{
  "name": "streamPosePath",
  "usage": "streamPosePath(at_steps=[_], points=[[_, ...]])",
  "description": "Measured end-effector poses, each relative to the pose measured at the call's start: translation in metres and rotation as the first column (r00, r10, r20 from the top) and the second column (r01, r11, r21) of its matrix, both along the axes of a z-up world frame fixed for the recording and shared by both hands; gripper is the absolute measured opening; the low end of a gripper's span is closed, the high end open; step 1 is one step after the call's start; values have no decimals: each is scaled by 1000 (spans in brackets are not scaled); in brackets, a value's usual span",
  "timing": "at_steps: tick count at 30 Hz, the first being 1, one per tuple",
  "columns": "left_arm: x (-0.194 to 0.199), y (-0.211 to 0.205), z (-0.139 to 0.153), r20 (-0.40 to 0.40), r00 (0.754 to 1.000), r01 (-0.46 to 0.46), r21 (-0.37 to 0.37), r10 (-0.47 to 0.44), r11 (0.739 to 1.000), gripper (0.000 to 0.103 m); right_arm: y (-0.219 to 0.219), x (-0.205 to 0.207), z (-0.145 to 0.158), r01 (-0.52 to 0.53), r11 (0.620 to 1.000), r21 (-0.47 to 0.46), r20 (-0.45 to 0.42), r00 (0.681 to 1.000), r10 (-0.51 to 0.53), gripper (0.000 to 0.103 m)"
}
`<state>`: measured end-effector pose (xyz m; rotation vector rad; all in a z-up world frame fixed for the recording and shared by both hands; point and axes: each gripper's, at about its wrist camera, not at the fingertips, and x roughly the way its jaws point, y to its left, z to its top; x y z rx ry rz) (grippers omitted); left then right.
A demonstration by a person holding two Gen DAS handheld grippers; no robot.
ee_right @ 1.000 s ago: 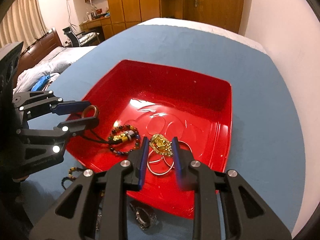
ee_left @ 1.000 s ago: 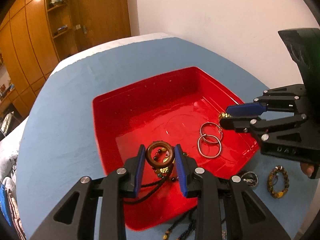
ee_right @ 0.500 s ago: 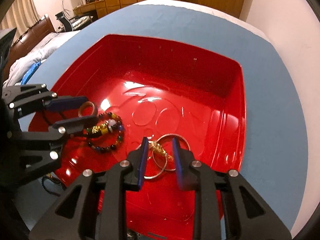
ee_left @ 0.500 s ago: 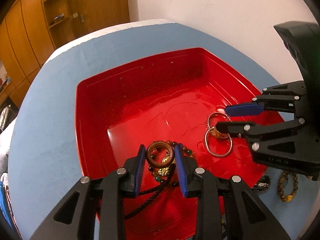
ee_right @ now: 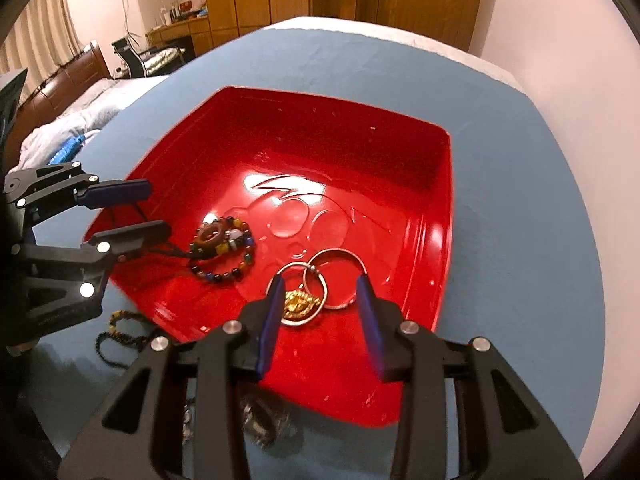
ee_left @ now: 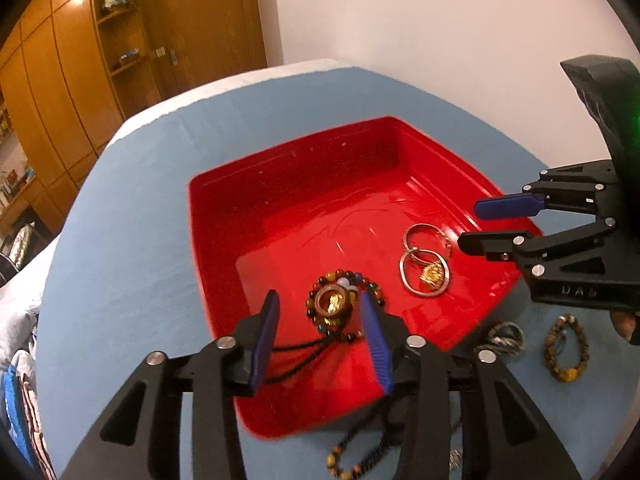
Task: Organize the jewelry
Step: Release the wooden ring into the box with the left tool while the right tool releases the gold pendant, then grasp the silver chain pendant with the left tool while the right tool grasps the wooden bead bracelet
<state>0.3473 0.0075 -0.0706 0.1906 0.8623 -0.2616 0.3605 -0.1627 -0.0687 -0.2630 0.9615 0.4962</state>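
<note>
A red tray (ee_left: 288, 184) (ee_right: 400, 152) sits on the blue table. In it lie a wooden ring pendant (ee_left: 331, 303) (ee_right: 211, 235) on a black cord, on top of a coloured bead bracelet (ee_left: 372, 286) (ee_right: 236, 272), and two silver bangles (ee_left: 425, 240) (ee_right: 336, 258) with a gold piece (ee_left: 432, 274) (ee_right: 298, 303). My left gripper (ee_left: 320, 336) (ee_right: 134, 210) is open and empty just above the pendant. My right gripper (ee_right: 320, 324) (ee_left: 486, 224) is open and empty above the gold piece.
On the table by the tray's near edge lie a brown bead bracelet (ee_left: 566, 350), a dark metal ring piece (ee_left: 504, 338) (ee_right: 264, 420) and a black bead necklace (ee_left: 356, 458) (ee_right: 120, 336). A white wall stands close on the right; wooden wardrobes stand beyond the table.
Both grippers opened and lifted back. The wooden ring pendant left the left gripper and lies on the bead bracelet; the gold piece left the right gripper and lies in a bangle.
</note>
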Motion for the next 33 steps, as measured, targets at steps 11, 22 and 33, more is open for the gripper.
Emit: streamPosePath(at_steps=[11,22,33], points=[[-66,0,26,52,999,6,-29,-4,1000,55,-25,-76,43,-3,993,119,90,996,-8,42],[-129,3,35,93,996,7,-68,-1,998,82,-42,-148,53,19,988,154,148,988,-42,64],[-159,-18,-14,11,997,79,-138,-79,987,86,-93,-181,-3,177,972,152,74,979,-189,68]])
